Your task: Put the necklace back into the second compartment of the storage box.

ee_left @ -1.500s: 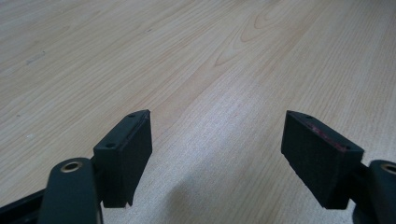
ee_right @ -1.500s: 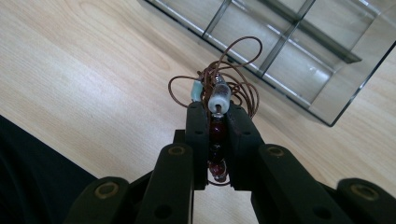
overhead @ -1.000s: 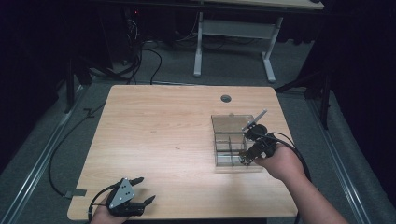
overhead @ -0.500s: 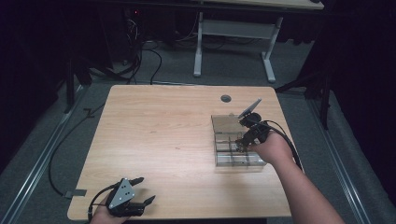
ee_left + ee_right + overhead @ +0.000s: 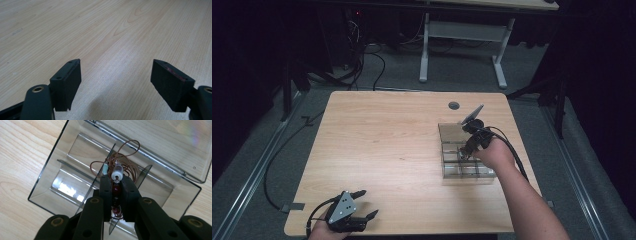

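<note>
A clear plastic compartment box [image 5: 452,134] [image 5: 50,180] lies open on the right half of the wooden table [image 5: 382,150]. My right gripper [image 5: 465,151] [image 5: 116,181] hangs over the box and is shut on a beaded necklace [image 5: 116,185]: dark red beads sit between the pads, a frosted white bead and loops of brown cord stick out past the tips above a middle compartment. My left gripper [image 5: 362,204] [image 5: 116,80] rests at the table's front left edge, open, with bare wood between its fingers.
The box's hinged lid [image 5: 172,145] lies flat beyond the compartments. A round cable hole [image 5: 454,105] sits near the table's far edge. A desk frame [image 5: 462,45] and cables stand on the floor behind. The right gripper's cable [image 5: 512,150] trails over the box's right side.
My right gripper has moved away from the person, toward the far part of the box, and sunk a little, still holding the necklace. The left gripper has stayed put.
</note>
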Demonstrator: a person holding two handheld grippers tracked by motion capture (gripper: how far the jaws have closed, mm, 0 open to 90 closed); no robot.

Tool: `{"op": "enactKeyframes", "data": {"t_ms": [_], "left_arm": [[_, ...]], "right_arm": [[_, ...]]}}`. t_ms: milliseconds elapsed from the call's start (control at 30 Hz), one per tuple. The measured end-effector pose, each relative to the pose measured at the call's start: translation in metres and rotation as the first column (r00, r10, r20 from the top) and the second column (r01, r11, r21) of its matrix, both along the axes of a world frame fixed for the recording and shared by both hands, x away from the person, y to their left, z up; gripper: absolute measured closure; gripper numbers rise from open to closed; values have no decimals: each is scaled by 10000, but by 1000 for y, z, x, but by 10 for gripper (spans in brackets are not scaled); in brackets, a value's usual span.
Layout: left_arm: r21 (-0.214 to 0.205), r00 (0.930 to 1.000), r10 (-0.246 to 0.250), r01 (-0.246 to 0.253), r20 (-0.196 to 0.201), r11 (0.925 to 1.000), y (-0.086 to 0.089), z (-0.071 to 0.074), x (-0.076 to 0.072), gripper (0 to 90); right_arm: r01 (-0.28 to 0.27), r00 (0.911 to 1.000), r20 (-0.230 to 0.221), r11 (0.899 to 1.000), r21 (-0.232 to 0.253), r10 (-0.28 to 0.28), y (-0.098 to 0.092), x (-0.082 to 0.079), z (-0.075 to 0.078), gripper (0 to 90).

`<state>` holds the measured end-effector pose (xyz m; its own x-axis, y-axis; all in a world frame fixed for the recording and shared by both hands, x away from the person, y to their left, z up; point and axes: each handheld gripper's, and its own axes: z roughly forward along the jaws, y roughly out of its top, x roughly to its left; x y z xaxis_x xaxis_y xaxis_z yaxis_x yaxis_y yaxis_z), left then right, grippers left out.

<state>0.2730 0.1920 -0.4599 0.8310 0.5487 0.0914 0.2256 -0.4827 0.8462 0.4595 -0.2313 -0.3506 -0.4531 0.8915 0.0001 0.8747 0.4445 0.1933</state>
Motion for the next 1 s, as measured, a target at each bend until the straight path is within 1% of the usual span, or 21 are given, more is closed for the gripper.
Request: {"op": "enactKeyframes", "data": {"t_ms": [200, 233, 300, 400, 533, 567, 667, 733, 800, 833, 933, 1000], "left_arm": [[14, 10000, -19, 19, 3, 10000, 0, 0, 0, 249], [-25, 10000, -8, 8, 1, 10000, 0, 0, 0, 249], [-37, 10000, -7, 7, -2, 10000, 0, 0, 0, 249], [-23, 10000, -3, 3, 3, 10000, 0, 0, 0, 249], [28, 10000, -13, 13, -14, 10000, 0, 0, 0, 249], [44, 10000, -16, 16, -17, 10000, 0, 0, 0, 249], [32, 10000, -2, 2, 3, 10000, 0, 0, 0, 249], [41, 10000, -9, 9, -23, 10000, 0, 0, 0, 249], [38, 10000, -10, 10, -24, 10000, 0, 0, 0, 249], [36, 10000, -10, 10, -21, 10000, 0, 0, 0, 249], [24, 10000, -10, 10, -17, 10000, 0, 0, 0, 249], [27, 10000, -14, 14, -13, 10000, 0, 0, 0, 249]], "right_arm": [[127, 9999, -107, 9999, -95, -128, -3, 7, -8, 817], [216, 9996, -173, 9997, 95, -214, -5, 9, -13, 816], [253, 9994, -239, 9996, 108, -251, -6, 10, -15, 817], [287, 9988, -401, 9996, 35, -286, -9, 12, -25, 816], [349, 9984, -447, 9994, 29, -347, -9, 14, -29, 815], [449, 9976, -528, 9990, 55, -445, -8, 14, -29, 815], [341, 9983, -464, 9994, -53, -343, -9, 17, -32, 815], [392, 9978, -533, 9991, -156, -400, -8, 18, -34, 814], [418, 9972, -597, 9985, -364, -439, -5, 19, -39, 814], [314, 9977, -594, 9987, -410, -338, -5, 20, -40, 814], [318, 9972, -665, 9980, -542, -353, -3, 21, -45, 813], [322, 9967, -723, 9981, -527, -360, -1, 22, -47, 812]]}}
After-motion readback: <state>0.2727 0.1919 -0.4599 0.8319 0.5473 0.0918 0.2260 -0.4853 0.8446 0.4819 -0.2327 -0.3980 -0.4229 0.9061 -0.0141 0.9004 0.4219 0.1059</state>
